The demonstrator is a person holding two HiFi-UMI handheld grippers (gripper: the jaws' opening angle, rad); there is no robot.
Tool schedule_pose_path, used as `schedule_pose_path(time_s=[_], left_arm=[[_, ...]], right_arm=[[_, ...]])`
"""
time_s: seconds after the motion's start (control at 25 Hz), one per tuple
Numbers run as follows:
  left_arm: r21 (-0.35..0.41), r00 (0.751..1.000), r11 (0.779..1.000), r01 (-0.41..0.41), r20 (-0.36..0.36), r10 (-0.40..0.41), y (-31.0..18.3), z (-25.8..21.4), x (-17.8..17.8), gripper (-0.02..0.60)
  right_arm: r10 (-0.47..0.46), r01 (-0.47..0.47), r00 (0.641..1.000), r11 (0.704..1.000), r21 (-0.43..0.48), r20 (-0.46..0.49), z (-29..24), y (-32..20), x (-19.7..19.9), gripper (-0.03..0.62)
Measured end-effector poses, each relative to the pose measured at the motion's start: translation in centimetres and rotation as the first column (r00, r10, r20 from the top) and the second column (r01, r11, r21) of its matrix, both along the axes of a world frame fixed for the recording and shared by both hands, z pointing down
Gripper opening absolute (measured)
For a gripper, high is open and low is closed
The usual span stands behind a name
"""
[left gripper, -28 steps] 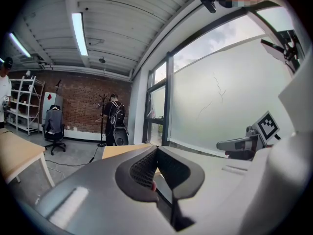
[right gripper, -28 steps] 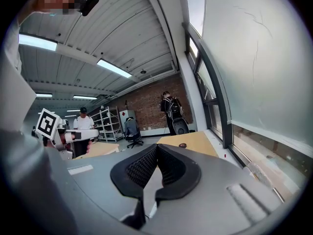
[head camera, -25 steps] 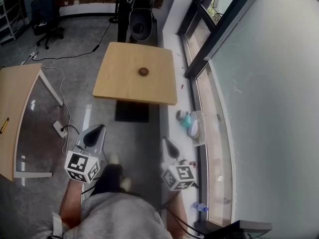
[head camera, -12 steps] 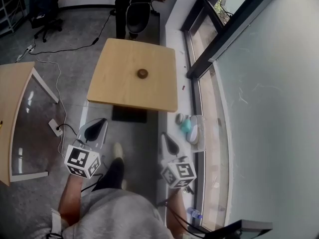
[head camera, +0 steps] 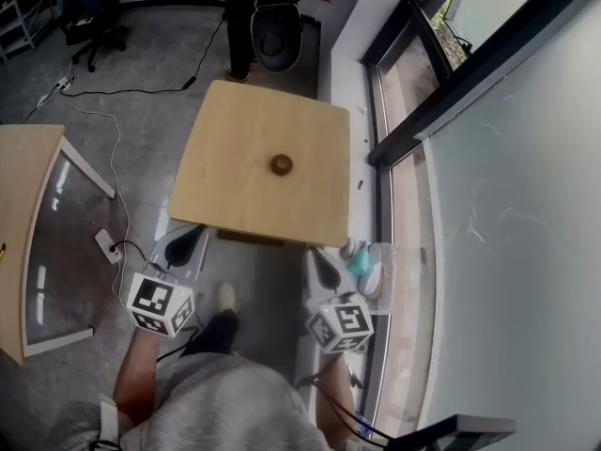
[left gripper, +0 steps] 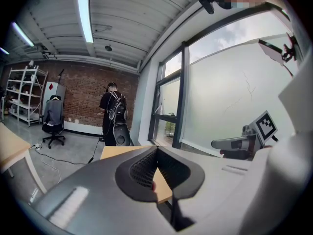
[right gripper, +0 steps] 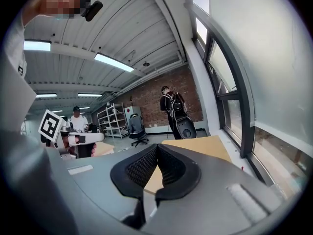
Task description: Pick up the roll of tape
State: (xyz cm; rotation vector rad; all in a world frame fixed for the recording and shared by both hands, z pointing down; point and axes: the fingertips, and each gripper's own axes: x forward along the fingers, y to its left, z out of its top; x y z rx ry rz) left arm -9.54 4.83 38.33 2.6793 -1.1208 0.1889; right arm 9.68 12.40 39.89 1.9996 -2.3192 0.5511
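The roll of tape [head camera: 281, 164] is a small brown ring lying flat near the middle of a square wooden table [head camera: 235, 195]. In the head view my left gripper [head camera: 187, 242] hovers just short of the table's near left corner, jaws shut and empty. My right gripper [head camera: 319, 264] hangs just off the near right corner, shut too, with nothing in it. Both point toward the table, well short of the tape. The left gripper view has its closed jaws [left gripper: 157, 150] in front of the tabletop [left gripper: 122, 151]. The right gripper view likewise has its closed jaws [right gripper: 157, 146] before the tabletop [right gripper: 200, 146]. The tape is hidden in both gripper views.
A glass window wall [head camera: 488, 205] with a low sill runs along the right; a teal item [head camera: 362, 263] lies on the sill by my right gripper. A second wooden table [head camera: 23, 224] stands at left, with a power strip [head camera: 105, 244] and cables on the floor. An office chair [head camera: 94, 17] is far back.
Both grippers have moved forward toward the square table, whose near edge now lies just past their tips. Both stayed shut; the tape has not moved on the table.
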Motion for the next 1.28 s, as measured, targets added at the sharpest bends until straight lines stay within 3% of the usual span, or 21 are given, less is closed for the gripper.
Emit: schedule_pose_path(time_s=[0.68,1.28], left_arm=[[-0.050,1.000,0.999,0.017,0.016,-0.016,-11.9,3.5,3.4,0.000],[-0.106,0.998,0.993,0.059,0.042,-0.054,-19.8,8.7,7.5,0.000]], right_arm=[[-0.004,0.002,1.000,0.996,-0.086,-0.024,4.0,-12.3,3.9,0.014],[-0.105,0.091,0.992,0.981,-0.173,-0.070,10.4,-21.0,7.4,0.014]])
